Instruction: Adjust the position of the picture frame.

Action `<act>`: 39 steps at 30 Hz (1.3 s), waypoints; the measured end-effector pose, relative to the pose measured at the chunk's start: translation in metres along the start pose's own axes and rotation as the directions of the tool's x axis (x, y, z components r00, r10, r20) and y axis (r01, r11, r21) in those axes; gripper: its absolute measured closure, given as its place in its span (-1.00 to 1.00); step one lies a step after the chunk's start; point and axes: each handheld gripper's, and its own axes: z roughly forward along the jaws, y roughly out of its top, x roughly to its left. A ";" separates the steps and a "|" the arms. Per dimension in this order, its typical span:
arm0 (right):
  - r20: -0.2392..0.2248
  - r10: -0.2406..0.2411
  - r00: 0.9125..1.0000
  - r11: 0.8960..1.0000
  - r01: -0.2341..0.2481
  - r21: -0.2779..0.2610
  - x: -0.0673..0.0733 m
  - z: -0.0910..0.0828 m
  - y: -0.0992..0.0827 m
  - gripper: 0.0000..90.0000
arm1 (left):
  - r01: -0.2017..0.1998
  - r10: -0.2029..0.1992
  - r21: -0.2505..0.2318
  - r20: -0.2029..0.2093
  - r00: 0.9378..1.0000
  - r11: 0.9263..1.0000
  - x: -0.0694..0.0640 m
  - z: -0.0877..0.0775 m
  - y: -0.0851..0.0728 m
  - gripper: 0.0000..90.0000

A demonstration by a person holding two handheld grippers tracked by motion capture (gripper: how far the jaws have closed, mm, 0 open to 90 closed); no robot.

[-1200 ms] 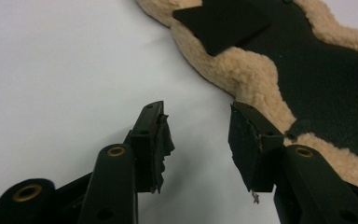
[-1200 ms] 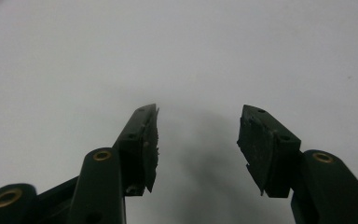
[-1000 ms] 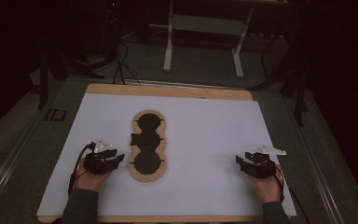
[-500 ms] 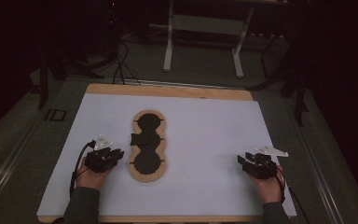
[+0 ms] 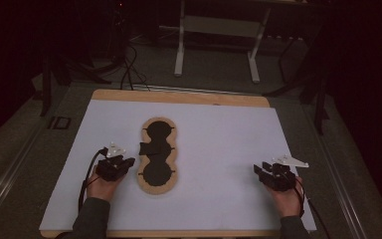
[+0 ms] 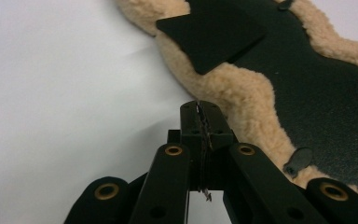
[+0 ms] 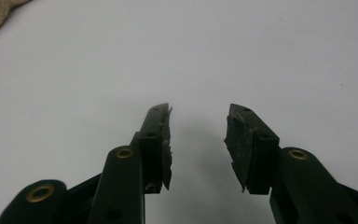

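Left hand (image 5: 102, 185): rests low on the bench (image 5: 219, 139).
Left gripper (image 6: 200, 108): jaws just closed together, nothing between them; fleece-edged pad (image 5: 156, 155) just ahead, to its right.
Right gripper (image 7: 198, 128): about half open, empty, over bare bench.

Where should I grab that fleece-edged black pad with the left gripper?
Take the tan fleece rim of the pad on the side facing the left gripper, coming in low from that side. The pad lies flat; that rim is soft and nearest. The jaws are shut with nothing between them, so open first.
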 end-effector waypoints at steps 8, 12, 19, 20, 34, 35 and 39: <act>0.001 0.005 1.000 1.000 -0.005 -0.014 -0.001 -0.001 0.000 0.29 | -0.053 0.053 0.034 0.000 0.999 0.998 -0.009 0.009 0.002 0.98; 0.001 0.004 1.000 1.000 -0.004 -0.015 -0.001 -0.001 0.000 0.29 | -0.067 0.066 0.034 0.022 0.998 0.997 -0.012 0.010 0.002 0.99; -0.003 -0.001 1.000 1.000 0.001 -0.010 0.000 -0.001 0.000 0.27 | -0.069 0.068 0.037 0.026 0.997 0.997 -0.014 0.011 0.002 1.00; -0.003 0.000 1.000 1.000 0.000 -0.010 0.000 -0.001 0.000 0.27 | -0.071 0.070 0.037 0.026 0.997 0.997 -0.014 0.011 0.002 1.00; -0.005 -0.006 1.000 1.000 0.006 -0.004 0.000 0.000 -0.001 0.26 | -0.089 0.087 0.041 0.047 0.995 0.995 -0.024 0.012 0.003 1.00; -0.007 -0.007 1.000 1.000 0.007 -0.004 0.000 0.000 0.000 0.26 | -0.093 0.091 0.042 0.050 0.995 0.995 -0.025 0.012 0.003 1.00; -0.009 -0.008 1.000 1.000 0.008 -0.002 0.000 0.000 -0.001 0.25 | -0.110 0.107 0.044 0.065 0.992 0.993 -0.032 0.012 0.004 1.00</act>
